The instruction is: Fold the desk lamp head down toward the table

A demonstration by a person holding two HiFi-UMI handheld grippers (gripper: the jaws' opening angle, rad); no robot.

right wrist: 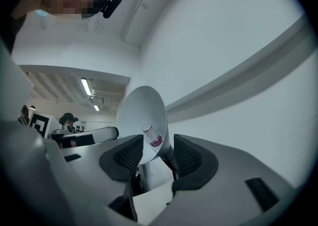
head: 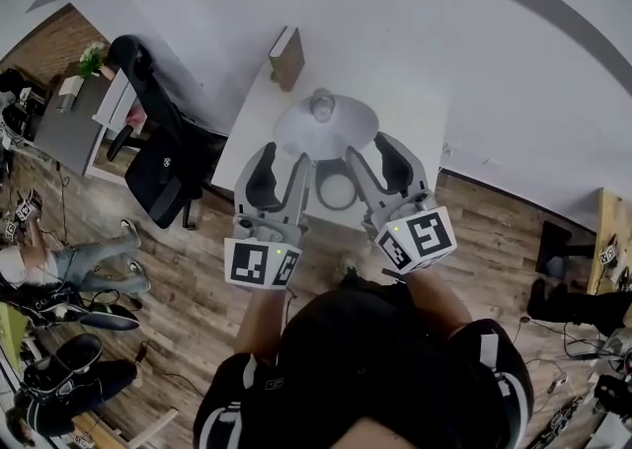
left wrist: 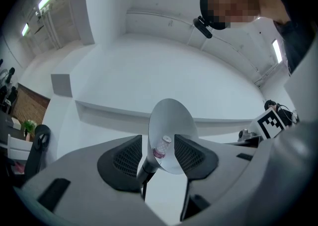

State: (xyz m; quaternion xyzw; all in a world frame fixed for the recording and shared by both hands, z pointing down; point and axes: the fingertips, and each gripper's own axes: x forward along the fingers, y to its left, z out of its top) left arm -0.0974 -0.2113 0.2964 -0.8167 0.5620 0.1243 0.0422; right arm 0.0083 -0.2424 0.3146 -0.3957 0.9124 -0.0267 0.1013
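The desk lamp stands on a white table [head: 259, 126] against the wall. Its white round head [head: 326, 126] is tilted up, with the bulb [head: 322, 107] showing, above a ring-shaped base [head: 336, 188]. My left gripper [head: 279, 173] is open just left of the lamp's stem, and my right gripper [head: 380, 166] is open just right of it. Both sit on the near side, level with the shade's lower edge. In the left gripper view the lamp head [left wrist: 171, 130] and neck [left wrist: 147, 166] show in the gap beyond the pads, which do not press on them. The right gripper view shows the lamp head [right wrist: 144, 120] the same way.
A brown box [head: 286, 57] stands at the table's far edge by the wall. A black office chair [head: 163, 156] is left of the table on the wooden floor. Farther left are a grey desk [head: 69, 126] with a plant [head: 91, 57] and a person [head: 59, 264] on the floor.
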